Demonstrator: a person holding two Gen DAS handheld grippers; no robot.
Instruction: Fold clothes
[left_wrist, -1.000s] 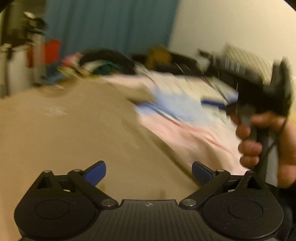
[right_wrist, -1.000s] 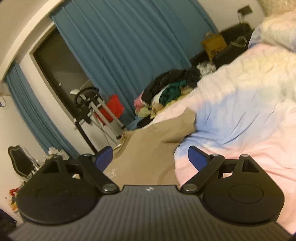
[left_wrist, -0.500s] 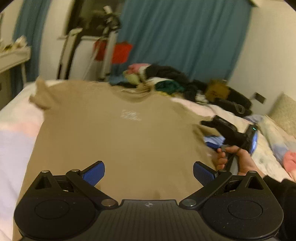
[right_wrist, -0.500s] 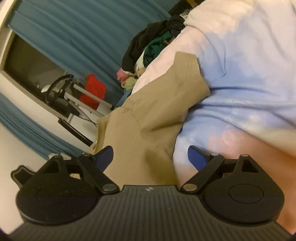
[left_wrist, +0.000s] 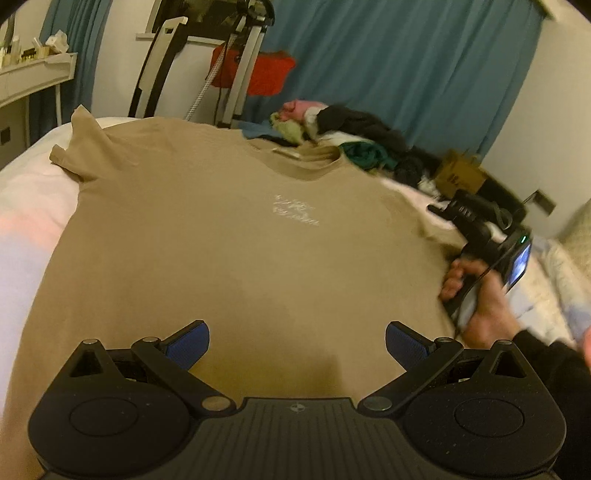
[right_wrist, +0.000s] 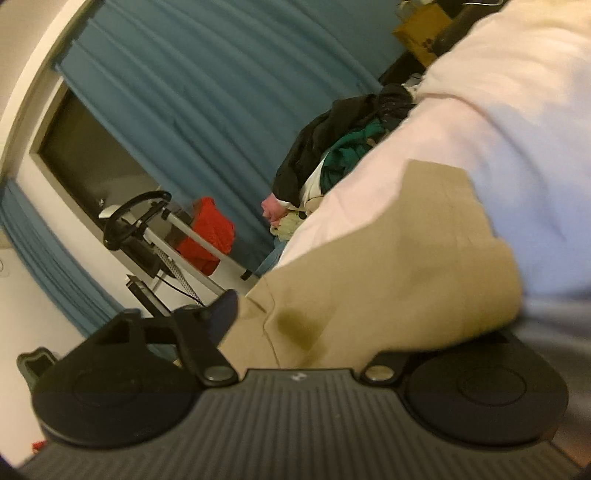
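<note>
Lying flat and face up, one tan short-sleeved T-shirt with a small pale chest print (left_wrist: 229, 236) covered most of the pale pink-and-lilac quilted bed (left_wrist: 26, 218), its collar toward the bed's far edge, where a single heap of dark, green and pink clothes (left_wrist: 354, 136) sat. Two tools were in view. The left tool (left_wrist: 297, 343) hovered over the shirt's hem at the bed's near edge, its blue-padded fingers spread wide with only cloth showing between them, none of it pinched. The right tool (left_wrist: 467, 221), held in a hand (left_wrist: 476, 295) with a dark sleeve, sat at the shirt's right sleeve near the bed's right edge. In the right wrist view that sleeve (right_wrist: 391, 266) lay across the tool's mouth and hid its right finger; the left finger (right_wrist: 221, 314) was blurred, so I cannot tell whether it was spread or gripping. The shirt's left sleeve lay crumpled at the bed's far left corner. One teal curtain (left_wrist: 406, 66) hung behind.
</note>
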